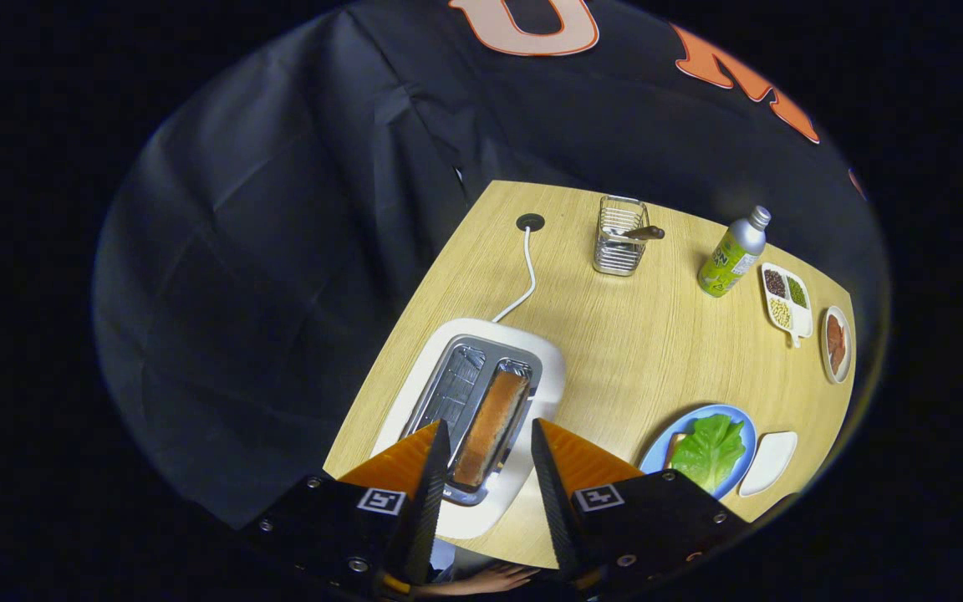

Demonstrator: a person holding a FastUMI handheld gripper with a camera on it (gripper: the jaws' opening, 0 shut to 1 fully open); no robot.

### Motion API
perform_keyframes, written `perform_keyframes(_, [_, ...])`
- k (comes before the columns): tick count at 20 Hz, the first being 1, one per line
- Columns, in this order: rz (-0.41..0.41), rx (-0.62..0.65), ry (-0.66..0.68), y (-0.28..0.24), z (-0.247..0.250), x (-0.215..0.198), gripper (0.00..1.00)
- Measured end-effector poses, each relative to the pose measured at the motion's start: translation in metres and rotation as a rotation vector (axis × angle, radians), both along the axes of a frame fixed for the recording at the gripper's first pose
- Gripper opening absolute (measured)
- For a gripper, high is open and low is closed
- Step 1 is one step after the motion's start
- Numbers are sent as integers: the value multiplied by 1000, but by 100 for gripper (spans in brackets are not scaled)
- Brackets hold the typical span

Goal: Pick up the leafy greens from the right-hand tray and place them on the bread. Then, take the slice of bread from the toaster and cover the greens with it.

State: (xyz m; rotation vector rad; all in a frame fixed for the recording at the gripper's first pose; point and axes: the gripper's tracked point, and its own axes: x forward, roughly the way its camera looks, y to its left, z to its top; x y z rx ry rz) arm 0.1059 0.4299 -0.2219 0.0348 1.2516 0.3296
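Spread apart and grasping nothing, the gripper [490,460] hangs above the white toaster [544,368], its two fingers [435,468] straddling the near end of the right slot. Between them stands the slice of bread [494,422], upright in that slot, untouched by either finger; the left slot beside it holds only its wire cage. A white cord [523,280] runs from the toaster's far end to a dark grommet [530,221] in the wooden table [632,343]. Beyond, a wire basket [619,238] holds a dark-handled utensil. Right of the fingers sits a blue plate [732,414] carrying the leafy greens [709,451], already laid over bread, with a small white tray [770,462] just beside it. Farther back stand a green bottle [732,255], a white divided dish of beans [787,303] and a small plate with something red [836,343]
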Motion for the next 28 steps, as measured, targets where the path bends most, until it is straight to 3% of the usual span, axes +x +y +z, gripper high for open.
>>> perform_keyframes(5, [-35,-45,29,2,-13,6,41])
perform_keyframes(14, [-36,-69,69,7,-25,-2,21])
perform_keyframes(21, [-42,-11,39,6,-9,-4,15])
perform_keyframes(28, [-78,117,-34,-1,38,4,14])
